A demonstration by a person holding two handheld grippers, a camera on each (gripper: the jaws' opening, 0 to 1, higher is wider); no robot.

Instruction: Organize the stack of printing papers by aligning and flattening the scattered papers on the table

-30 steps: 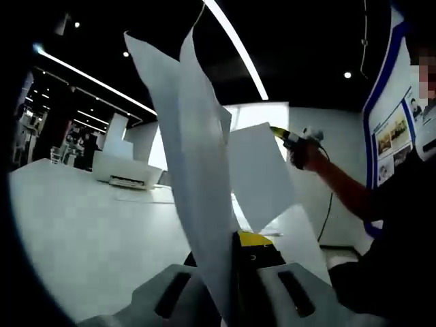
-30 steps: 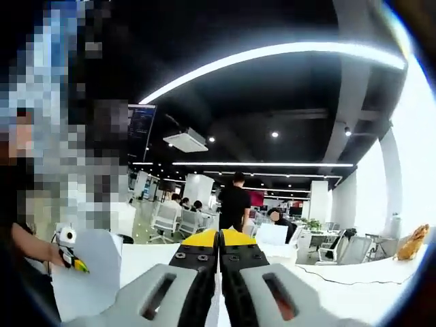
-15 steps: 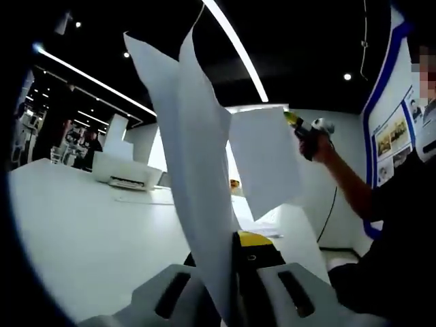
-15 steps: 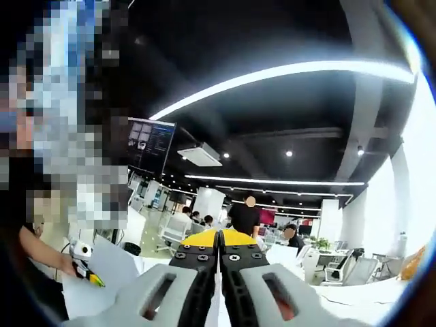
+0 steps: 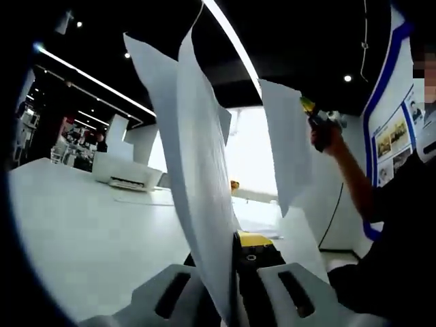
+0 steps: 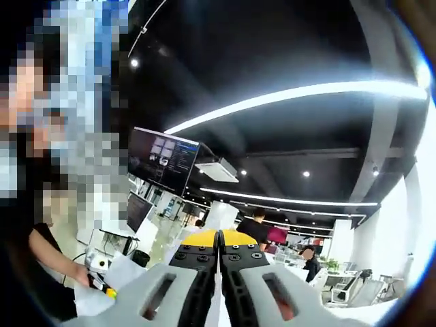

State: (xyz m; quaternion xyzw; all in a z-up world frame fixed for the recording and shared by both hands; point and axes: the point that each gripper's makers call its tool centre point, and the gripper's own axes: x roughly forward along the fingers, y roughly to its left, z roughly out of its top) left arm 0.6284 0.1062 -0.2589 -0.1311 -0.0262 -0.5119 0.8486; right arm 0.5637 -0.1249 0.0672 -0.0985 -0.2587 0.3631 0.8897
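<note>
Papers (image 5: 197,177) are standing upright at twelve o'clock, pinched in the left tongs (image 5: 235,272) above the desk (image 5: 88,231); the right tongs (image 5: 310,109), clamping one separate sheet (image 5: 286,143), are rising at two o'clock since a second ago, turning it edge-on; two bunches are counted, alignment pending.

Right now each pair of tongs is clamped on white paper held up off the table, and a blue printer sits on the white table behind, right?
Not quite: the printer is white, not blue, as the left gripper view shows. The rest holds: left tongs and right tongs each grip white paper sheets above the white table.
</note>
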